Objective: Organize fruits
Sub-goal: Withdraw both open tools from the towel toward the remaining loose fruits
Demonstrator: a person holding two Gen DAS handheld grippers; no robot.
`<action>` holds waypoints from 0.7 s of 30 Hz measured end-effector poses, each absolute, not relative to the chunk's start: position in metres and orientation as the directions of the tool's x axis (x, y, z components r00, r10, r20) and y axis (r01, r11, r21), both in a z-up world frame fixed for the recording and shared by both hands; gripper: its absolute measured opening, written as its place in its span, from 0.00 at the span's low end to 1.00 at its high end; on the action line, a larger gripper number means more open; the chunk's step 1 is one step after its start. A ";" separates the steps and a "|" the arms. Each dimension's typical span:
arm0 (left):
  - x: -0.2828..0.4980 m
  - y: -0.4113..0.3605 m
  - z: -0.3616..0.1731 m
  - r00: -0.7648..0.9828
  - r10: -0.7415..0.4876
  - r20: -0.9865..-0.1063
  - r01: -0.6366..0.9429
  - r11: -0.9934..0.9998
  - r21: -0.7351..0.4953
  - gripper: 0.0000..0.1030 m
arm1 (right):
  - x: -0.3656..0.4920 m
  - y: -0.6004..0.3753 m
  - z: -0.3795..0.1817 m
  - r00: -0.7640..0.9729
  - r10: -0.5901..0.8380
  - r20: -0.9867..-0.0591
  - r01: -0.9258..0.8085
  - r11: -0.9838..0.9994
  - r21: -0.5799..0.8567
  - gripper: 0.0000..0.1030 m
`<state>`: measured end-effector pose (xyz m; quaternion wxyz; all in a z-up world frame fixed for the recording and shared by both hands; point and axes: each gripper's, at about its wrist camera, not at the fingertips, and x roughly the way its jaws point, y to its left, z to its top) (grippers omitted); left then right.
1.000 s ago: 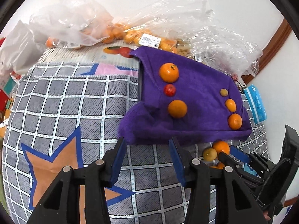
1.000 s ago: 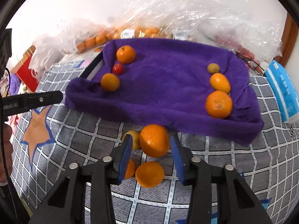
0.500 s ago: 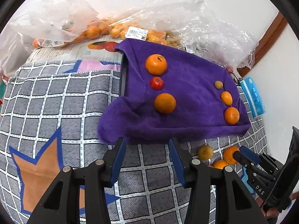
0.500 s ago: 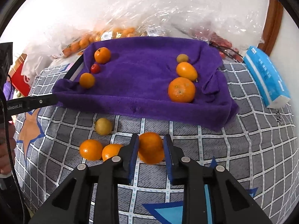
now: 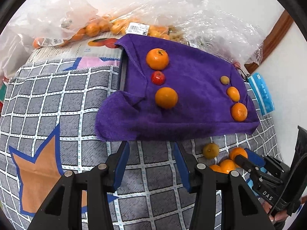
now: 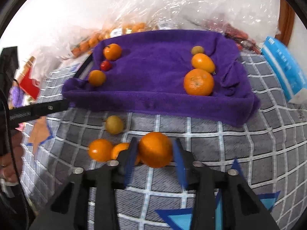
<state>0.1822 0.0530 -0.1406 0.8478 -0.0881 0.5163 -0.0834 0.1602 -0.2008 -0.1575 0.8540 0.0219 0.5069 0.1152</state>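
A purple towel [image 5: 191, 99] [image 6: 153, 80] carries two rows of fruit: orange [image 5: 157, 58], small red fruit [image 5: 158, 77] and orange [image 5: 166, 97] on the left, small greenish fruit [image 6: 197, 49], oval orange [image 6: 203, 62] and big orange [image 6: 198, 82] on the right. On the checked cloth in front of it lie a yellow-green fruit [image 6: 114, 124] and two oranges [image 6: 100, 149]. My right gripper [image 6: 155, 145] has a large orange [image 6: 155, 149] between its opening jaws, with a gap at the right pad. My left gripper [image 5: 150, 147] is open and holds nothing.
Clear plastic bags [image 5: 119, 25] of oranges pile up behind the towel. A blue tissue pack [image 6: 282, 71] lies at the right. Red items [image 6: 28, 82] sit off the left edge. A person's hand [image 6: 5, 168] holds the left gripper.
The right gripper carried the large orange away from the towel edge and set it beside the two loose oranges; its jaws have since widened. The left gripper drifted slightly.
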 end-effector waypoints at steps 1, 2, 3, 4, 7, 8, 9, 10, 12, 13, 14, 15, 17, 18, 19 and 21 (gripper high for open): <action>0.181 0.050 -0.140 0.453 -0.233 -0.861 0.056 0.971 -0.233 0.44 | 0.158 -0.202 -0.155 0.479 0.188 -0.858 -0.167 0.978 0.122 0.34; 0.181 0.047 -0.139 0.452 -0.234 -0.861 0.060 0.971 -0.232 0.44 | 0.157 -0.205 -0.154 0.485 0.179 -0.856 -0.161 0.980 0.114 0.34; 0.180 0.043 -0.139 0.450 -0.237 -0.861 0.070 0.971 -0.230 0.44 | 0.155 -0.209 -0.153 0.489 0.176 -0.854 -0.151 0.982 0.116 0.34; 0.179 0.038 -0.138 0.450 -0.242 -0.860 0.084 0.970 -0.229 0.44 | 0.153 -0.215 -0.151 0.494 0.174 -0.852 -0.138 0.983 0.120 0.34; 0.178 0.024 -0.139 0.442 -0.258 -0.859 0.119 0.966 -0.230 0.44 | 0.146 -0.231 -0.150 0.515 0.105 -0.851 -0.088 0.994 0.069 0.34; 0.178 0.016 -0.140 0.436 -0.271 -0.859 0.137 0.963 -0.234 0.44 | 0.145 -0.235 -0.151 0.515 0.093 -0.852 -0.079 0.995 0.061 0.34; 0.178 0.010 -0.140 0.431 -0.282 -0.857 0.152 0.959 -0.239 0.44 | 0.143 -0.241 -0.153 0.512 0.087 -0.855 -0.070 0.996 0.059 0.34; 0.178 0.005 -0.140 0.426 -0.290 -0.857 0.164 0.956 -0.243 0.44 | 0.142 -0.245 -0.154 0.509 0.086 -0.856 -0.064 0.996 0.062 0.35; 0.179 -0.009 -0.143 0.411 -0.305 -0.859 0.190 0.950 -0.247 0.44 | 0.140 -0.251 -0.159 0.506 0.092 -0.858 -0.062 0.996 0.070 0.35; 0.180 -0.016 -0.144 0.402 -0.311 -0.861 0.203 0.947 -0.247 0.44 | 0.139 -0.253 -0.160 0.507 0.101 -0.856 -0.066 0.995 0.078 0.35; 0.181 -0.022 -0.145 0.396 -0.315 -0.863 0.213 0.945 -0.247 0.44 | 0.138 -0.256 -0.160 0.510 0.109 -0.853 -0.071 0.994 0.084 0.35; 0.181 -0.026 -0.147 0.391 -0.315 -0.865 0.219 0.944 -0.245 0.44 | 0.137 -0.258 -0.160 0.513 0.110 -0.851 -0.075 0.994 0.083 0.36; 0.185 -0.035 -0.150 0.375 -0.313 -0.872 0.228 0.943 -0.241 0.44 | 0.135 -0.260 -0.161 0.517 0.113 -0.848 -0.082 0.993 0.083 0.40; 0.187 -0.038 -0.152 0.369 -0.312 -0.875 0.228 0.944 -0.240 0.43 | 0.134 -0.261 -0.161 0.520 0.117 -0.846 -0.083 0.993 0.086 0.41; 0.188 -0.040 -0.153 0.363 -0.313 -0.878 0.227 0.943 -0.242 0.43 | 0.134 -0.263 -0.161 0.521 0.121 -0.845 -0.083 0.992 0.090 0.43; 0.190 -0.044 -0.157 0.352 -0.312 -0.882 0.227 0.943 -0.243 0.40 | 0.133 -0.267 -0.161 0.523 0.128 -0.843 -0.084 0.992 0.099 0.47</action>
